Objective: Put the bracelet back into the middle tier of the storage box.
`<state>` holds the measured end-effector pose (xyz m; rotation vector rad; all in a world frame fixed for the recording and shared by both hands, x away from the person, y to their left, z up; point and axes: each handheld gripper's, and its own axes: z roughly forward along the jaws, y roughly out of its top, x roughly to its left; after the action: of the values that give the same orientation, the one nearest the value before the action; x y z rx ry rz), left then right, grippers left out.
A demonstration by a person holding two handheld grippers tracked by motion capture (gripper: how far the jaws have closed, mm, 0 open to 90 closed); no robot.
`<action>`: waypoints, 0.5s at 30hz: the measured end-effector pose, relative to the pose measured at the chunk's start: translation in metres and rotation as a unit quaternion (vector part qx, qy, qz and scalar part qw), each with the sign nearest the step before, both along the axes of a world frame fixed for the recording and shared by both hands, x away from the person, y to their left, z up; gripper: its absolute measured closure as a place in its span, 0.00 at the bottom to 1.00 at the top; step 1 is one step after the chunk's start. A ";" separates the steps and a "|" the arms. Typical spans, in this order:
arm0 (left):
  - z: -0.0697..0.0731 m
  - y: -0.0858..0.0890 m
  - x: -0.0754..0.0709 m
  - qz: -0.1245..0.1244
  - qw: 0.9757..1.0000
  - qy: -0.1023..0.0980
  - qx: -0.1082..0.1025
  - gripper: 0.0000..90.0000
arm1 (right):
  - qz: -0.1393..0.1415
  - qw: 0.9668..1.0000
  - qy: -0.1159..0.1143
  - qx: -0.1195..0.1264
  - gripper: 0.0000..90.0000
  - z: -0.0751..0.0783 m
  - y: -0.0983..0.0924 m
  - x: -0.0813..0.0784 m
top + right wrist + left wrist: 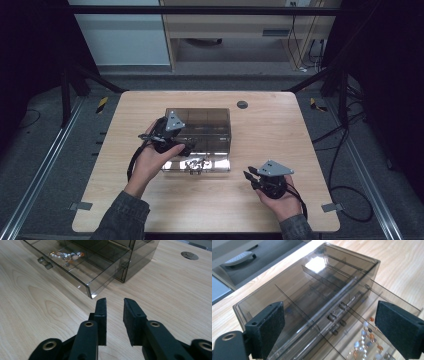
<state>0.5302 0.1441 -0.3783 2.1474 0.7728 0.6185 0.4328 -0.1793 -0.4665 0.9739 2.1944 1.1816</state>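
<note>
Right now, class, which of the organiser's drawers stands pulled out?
The bottom drawer, nearest the person: it juts out from the smoky organiser box and holds a beaded bracelet. The drawers above sit pushed in.

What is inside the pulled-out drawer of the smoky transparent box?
A beaded piece of jewellery lies in the open drawer of the box. The rest of the drawer looks bare; the part under the box top is hard to read.

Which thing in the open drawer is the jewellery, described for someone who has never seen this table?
Find the smoky clear organiser box mid-table. Its bottom drawer is pulled out toward the person. Inside lies a beaded chain, the one loose item there, with pale and orange beads.
</note>
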 end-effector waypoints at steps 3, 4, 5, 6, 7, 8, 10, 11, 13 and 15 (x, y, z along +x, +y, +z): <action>0.000 -0.003 0.001 -0.004 1.000 0.002 0.010 0.11 | 0.007 1.000 0.004 0.005 0.89 0.000 0.004 -0.002; 0.000 -0.003 0.000 -0.003 1.000 0.001 0.005 0.12 | 0.011 1.000 0.007 0.006 0.91 0.000 0.006 -0.003; 0.001 -0.003 0.000 -0.004 1.000 -0.001 0.008 0.13 | 0.016 1.000 0.011 0.009 0.92 0.000 0.007 -0.004; 0.001 -0.003 0.000 -0.003 1.000 -0.001 0.010 0.13 | 0.021 1.000 0.013 0.011 0.93 0.000 0.010 -0.006; 0.002 -0.003 -0.001 -0.001 1.000 -0.005 0.012 0.14 | 0.023 1.000 0.013 0.011 0.94 0.000 0.012 -0.007; 0.003 -0.002 -0.001 0.002 1.000 -0.005 0.008 0.15 | 0.027 0.999 0.015 0.012 0.96 0.000 0.015 -0.008; 0.005 0.000 -0.002 0.012 1.000 -0.009 0.000 0.19 | 0.034 0.999 0.018 0.009 0.97 0.000 0.020 -0.011; 0.005 0.000 -0.003 0.013 1.000 -0.012 0.002 0.23 | 0.036 0.999 0.019 0.007 0.98 0.000 0.022 -0.012; 0.006 0.000 -0.003 0.012 1.000 -0.017 0.006 0.27 | 0.041 0.999 0.022 0.007 1.00 -0.001 0.025 -0.014; 0.006 0.001 -0.003 0.016 1.000 -0.019 0.004 0.32 | 0.043 0.999 0.021 0.005 1.00 0.000 0.027 -0.015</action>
<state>0.5270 0.1446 -0.3725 2.1280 0.7875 0.6789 0.4177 -0.1524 -0.4669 0.9240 2.2863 1.2215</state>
